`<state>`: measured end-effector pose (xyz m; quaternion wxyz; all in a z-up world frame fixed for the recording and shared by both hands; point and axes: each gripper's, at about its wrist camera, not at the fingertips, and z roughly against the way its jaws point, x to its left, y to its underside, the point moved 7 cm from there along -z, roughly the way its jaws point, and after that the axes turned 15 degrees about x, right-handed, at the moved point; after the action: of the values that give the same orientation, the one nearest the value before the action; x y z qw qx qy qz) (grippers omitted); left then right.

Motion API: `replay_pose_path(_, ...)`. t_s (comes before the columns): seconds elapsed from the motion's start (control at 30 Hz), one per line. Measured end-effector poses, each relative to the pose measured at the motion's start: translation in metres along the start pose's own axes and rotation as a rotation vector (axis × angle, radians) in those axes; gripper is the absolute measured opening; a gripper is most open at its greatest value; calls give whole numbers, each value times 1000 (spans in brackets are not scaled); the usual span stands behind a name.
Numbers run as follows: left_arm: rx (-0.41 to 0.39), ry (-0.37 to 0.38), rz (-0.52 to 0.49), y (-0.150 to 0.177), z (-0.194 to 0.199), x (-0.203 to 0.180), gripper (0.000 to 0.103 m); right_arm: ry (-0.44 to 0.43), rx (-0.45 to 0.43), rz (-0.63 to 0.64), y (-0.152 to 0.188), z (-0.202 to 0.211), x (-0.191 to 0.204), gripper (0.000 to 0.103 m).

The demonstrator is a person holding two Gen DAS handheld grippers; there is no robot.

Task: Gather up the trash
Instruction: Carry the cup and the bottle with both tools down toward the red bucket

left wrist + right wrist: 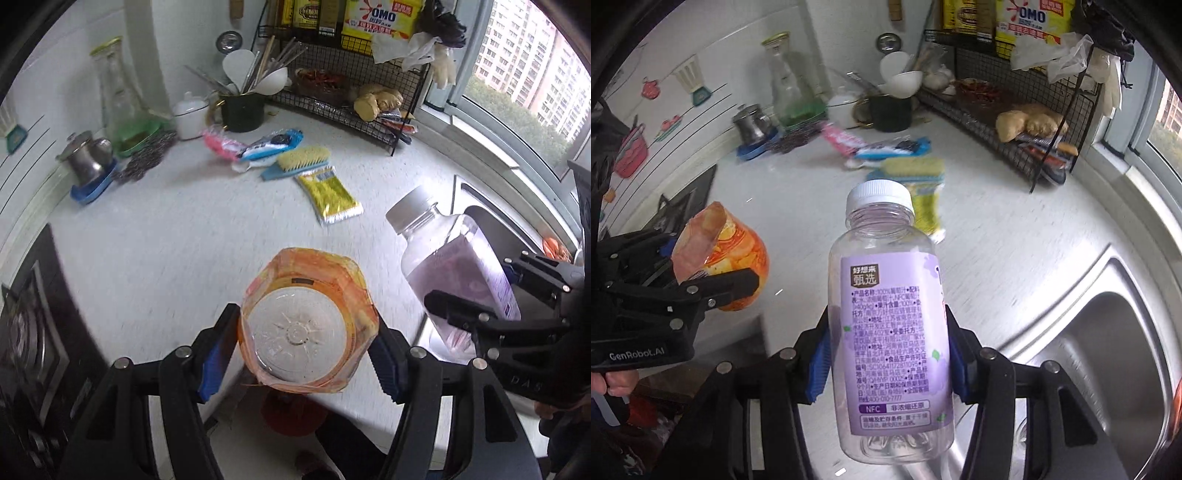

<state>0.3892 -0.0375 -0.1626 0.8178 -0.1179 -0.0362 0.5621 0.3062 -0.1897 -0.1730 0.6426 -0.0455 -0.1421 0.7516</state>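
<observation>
Hiding much of the left gripper's [306, 350] blue pads [216, 354]: an orange-wrapped plastic cup [308, 325], clamped bottom-out between half-spread jaws above the white counter [166, 240]. Blurring behind: a yellow packet [328, 194] and blue brush [295, 164]. Gripping narrower in the right gripper [886, 358]: an empty purple-labelled bottle [890, 325], cap up, covering part of the steel sink [1108, 332].
</observation>
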Motion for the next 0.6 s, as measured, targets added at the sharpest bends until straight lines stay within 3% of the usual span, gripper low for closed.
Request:
replay_pose_path(0.4,-36,8,27,122,39,8,64,5,-20,8,88,20,72,50)
replay_pose_path(0.6,-16,9,78,172,40,18,64,26,-15,36,124,21,103,50)
